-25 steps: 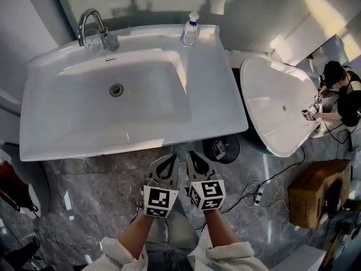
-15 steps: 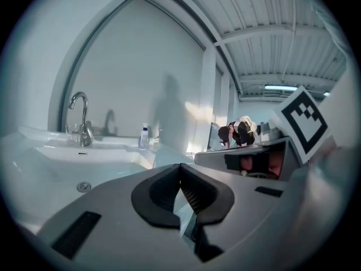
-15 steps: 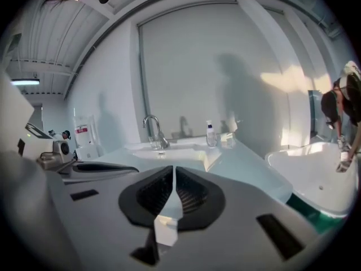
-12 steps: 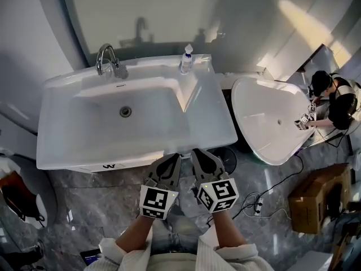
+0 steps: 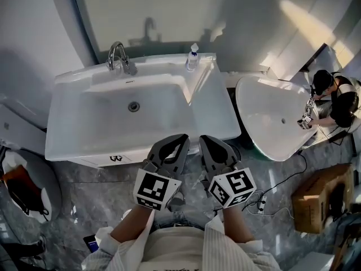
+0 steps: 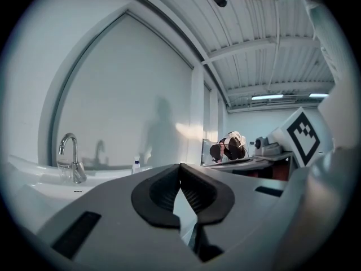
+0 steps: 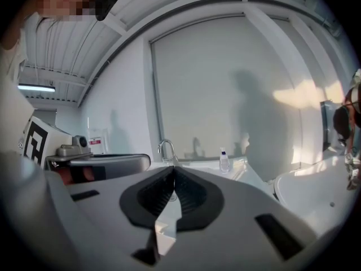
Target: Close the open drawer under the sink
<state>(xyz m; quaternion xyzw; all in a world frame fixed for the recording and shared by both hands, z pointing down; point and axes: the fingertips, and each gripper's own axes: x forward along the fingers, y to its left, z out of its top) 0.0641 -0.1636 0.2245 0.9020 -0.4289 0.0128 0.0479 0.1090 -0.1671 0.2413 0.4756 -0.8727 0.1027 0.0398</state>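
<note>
The white sink (image 5: 90, 134) with its chrome faucet (image 5: 119, 55) and a soap bottle (image 5: 193, 57) lies ahead of me. Under its front rim a narrow white strip of the drawer front (image 5: 98, 160) shows, bearing a small dark mark; how far it stands out cannot be told. Both grippers hover side by side in front of the sink's right half, clear of the drawer. The left gripper (image 5: 182, 138) (image 6: 180, 166) is shut with nothing in it. The right gripper (image 5: 203, 139) (image 7: 173, 168) is shut and empty too. The faucet (image 7: 165, 149) and bottle (image 7: 224, 161) show past the right gripper.
A white tub-like basin (image 5: 271, 123) stands right of the sink, with a person (image 5: 333, 100) working beyond it. A cardboard box (image 5: 318, 196) and cables (image 5: 262, 199) lie on the grey marble floor at right. A red-and-white object (image 5: 22, 191) sits at the left.
The head view has drawn back, so the sink sits farther off and more to the right. Both grippers have come up nearer the camera, still shut and side by side.
</note>
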